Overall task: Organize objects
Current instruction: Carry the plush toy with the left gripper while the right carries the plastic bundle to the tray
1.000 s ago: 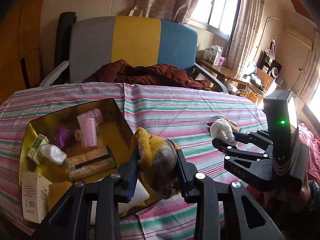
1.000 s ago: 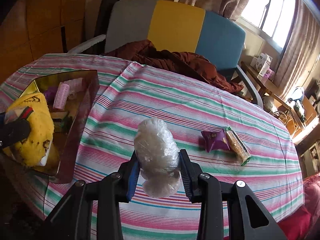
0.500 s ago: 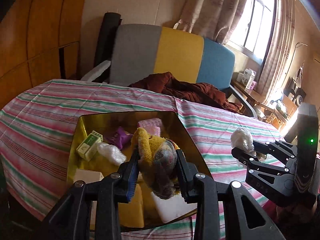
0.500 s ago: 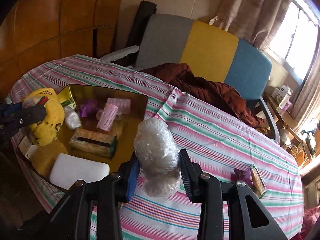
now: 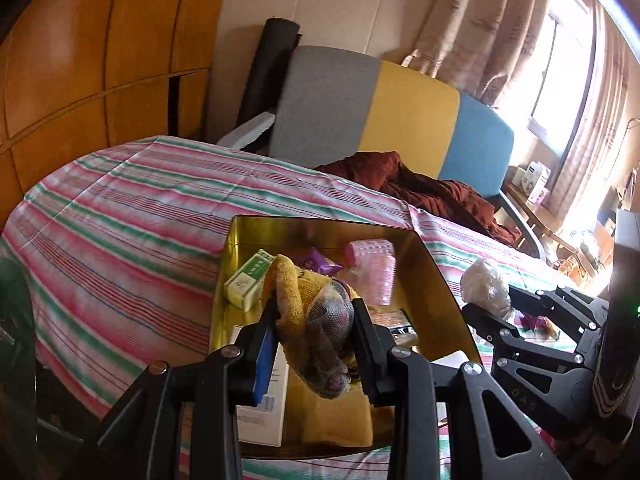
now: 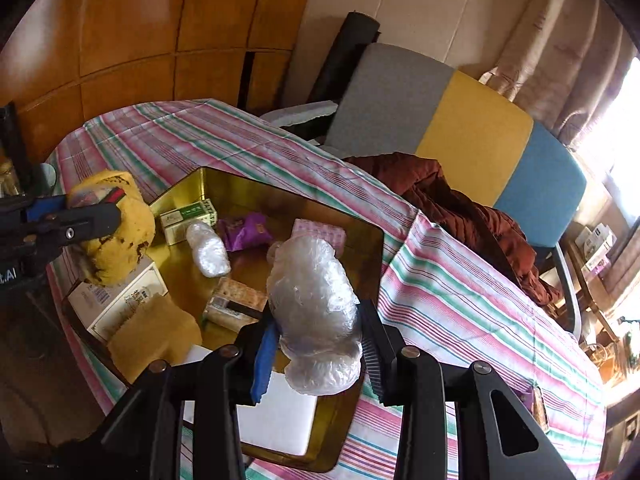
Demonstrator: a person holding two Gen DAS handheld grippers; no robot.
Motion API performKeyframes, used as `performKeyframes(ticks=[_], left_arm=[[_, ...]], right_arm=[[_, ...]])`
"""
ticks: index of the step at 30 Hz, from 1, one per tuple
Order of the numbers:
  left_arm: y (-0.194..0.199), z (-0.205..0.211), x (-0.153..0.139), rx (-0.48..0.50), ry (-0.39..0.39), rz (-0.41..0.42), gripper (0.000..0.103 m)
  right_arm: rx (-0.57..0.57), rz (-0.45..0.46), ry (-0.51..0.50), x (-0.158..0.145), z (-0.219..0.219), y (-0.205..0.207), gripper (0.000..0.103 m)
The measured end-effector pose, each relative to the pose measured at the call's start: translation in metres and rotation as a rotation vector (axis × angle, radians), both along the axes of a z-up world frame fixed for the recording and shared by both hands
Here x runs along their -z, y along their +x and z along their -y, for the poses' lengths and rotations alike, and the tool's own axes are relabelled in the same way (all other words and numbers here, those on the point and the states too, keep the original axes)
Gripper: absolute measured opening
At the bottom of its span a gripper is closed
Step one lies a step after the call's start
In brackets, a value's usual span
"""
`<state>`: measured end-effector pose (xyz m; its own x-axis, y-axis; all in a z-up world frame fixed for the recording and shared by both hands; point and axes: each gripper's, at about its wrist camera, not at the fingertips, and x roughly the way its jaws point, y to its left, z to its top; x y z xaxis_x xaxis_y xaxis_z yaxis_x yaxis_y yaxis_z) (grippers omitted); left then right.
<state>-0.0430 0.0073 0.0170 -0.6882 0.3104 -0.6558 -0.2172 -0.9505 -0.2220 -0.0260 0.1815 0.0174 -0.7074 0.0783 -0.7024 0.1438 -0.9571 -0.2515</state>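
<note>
My left gripper point(image 5: 314, 336) is shut on a yellow scrubbing sponge point(image 5: 316, 320) wrapped in mesh and hangs over the near part of the gold tin tray point(image 5: 440, 280). My right gripper point(image 6: 318, 340) is shut on a clear plastic bundle point(image 6: 316, 312) above the tray's right near side point(image 6: 372, 248). In the right wrist view the left gripper point(image 6: 60, 224) with the sponge point(image 6: 116, 228) is at the tray's left. Inside the tray lie a green-white box point(image 6: 188, 216), a purple packet point(image 6: 244, 232), pink curlers point(image 5: 372, 268), a small plastic bundle point(image 6: 208, 252) and a cracker pack point(image 6: 236, 304).
The tray rests on a striped tablecloth point(image 5: 120, 232). A white box point(image 6: 116, 300), a yellow sponge point(image 6: 156, 336) and a white block point(image 6: 280, 416) fill the tray's near end. A three-colour chair point(image 5: 376, 120) with a maroon cloth point(image 5: 432, 196) stands behind. Snack packets point(image 6: 538, 404) lie at right.
Both grippers have swung left and come over the tray, each still holding its object. The right gripper's bundle now hangs above the tray's right near corner.
</note>
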Motion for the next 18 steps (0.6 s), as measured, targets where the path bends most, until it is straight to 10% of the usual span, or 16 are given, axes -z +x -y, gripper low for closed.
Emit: performKeyframes(ticks=[18], left_arm=[[-0.027, 0.046, 0.002, -0.056, 0.084, 0.027, 0.034]], right_arm=[[-0.019, 0.077, -0.194, 0.009, 0.001, -0.035, 0.039]])
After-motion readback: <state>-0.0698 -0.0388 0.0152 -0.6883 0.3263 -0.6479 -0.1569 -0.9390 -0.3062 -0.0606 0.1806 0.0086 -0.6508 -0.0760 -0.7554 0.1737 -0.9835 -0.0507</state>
